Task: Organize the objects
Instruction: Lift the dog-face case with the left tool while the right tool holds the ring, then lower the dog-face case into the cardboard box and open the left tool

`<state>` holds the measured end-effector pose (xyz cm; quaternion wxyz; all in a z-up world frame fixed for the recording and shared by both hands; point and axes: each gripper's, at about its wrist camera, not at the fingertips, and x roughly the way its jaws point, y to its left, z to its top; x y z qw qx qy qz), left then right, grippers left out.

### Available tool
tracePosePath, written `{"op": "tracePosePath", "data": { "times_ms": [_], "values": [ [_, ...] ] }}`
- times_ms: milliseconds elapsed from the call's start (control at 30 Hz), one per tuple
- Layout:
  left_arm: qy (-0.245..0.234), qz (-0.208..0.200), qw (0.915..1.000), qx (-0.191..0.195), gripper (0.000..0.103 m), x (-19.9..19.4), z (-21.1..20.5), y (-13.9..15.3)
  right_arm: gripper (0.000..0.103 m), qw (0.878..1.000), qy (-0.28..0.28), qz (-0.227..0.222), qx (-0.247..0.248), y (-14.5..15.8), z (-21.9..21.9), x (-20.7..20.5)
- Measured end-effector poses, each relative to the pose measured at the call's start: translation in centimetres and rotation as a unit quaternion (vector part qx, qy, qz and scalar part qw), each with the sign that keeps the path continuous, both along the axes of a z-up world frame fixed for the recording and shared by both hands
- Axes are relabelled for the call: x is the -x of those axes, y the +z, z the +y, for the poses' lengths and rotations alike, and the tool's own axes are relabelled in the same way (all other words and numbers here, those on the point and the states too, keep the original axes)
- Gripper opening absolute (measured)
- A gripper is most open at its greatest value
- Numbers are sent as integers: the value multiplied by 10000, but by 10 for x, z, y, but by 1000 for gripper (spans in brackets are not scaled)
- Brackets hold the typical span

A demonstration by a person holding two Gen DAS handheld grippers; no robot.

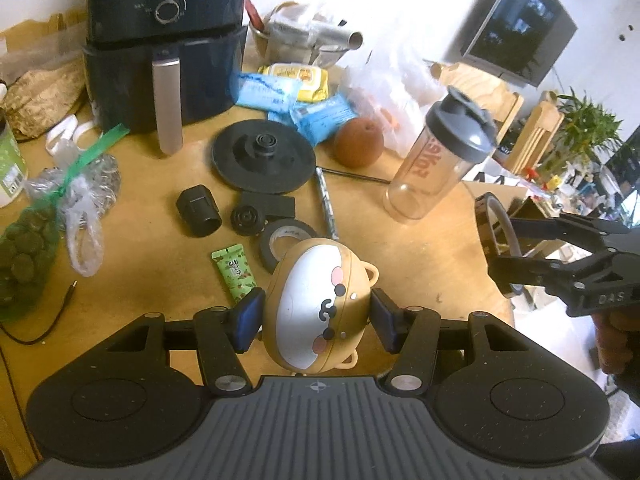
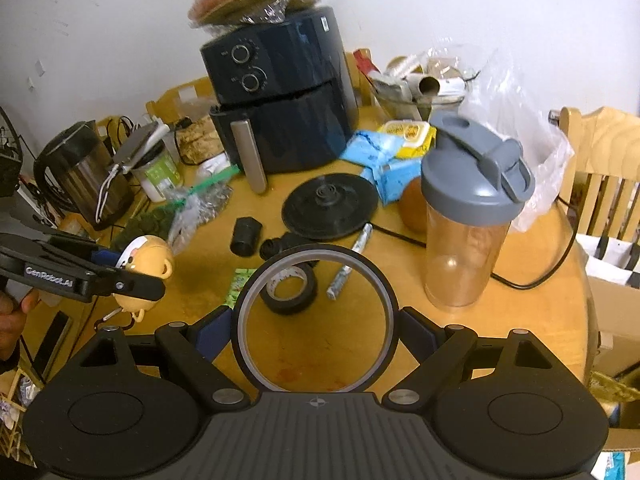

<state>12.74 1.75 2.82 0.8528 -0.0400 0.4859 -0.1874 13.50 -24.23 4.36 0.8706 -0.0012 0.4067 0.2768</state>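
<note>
Early stage: left gripper is gripping the toy, right gripper is gripping the ring, both aloft; counter is looking mostly unsorted.

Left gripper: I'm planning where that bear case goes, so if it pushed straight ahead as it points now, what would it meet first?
Probably the black tape roll lying flat just beyond the bear-shaped case clamped in the left gripper. The gripper's height above the table is unclear, so it might pass over.
</note>
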Motion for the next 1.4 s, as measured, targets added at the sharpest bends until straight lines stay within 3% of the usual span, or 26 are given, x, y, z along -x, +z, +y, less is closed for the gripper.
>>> {"op": "tracePosePath", "data": {
  "times_ms": [300, 700, 1100, 1400],
  "values": [
    [-64, -101, 9999, 80, 55, 35, 10, 10, 90, 10000, -37, 37, 36, 0, 5, 30],
    [-97, 163, 9992, 355, 55, 70, 28, -8, 90, 9995, 125, 200, 194, -8, 14, 57],
    [15, 518, 9983, 253, 55, 98, 11, -28, 90, 9981, 580, 195, 40, -9, 25, 47],
    [116, 806, 9967, 62, 56, 108, -6, -47, 90, 9967, 706, 396, -54, -21, 8, 59]
  ]
}}
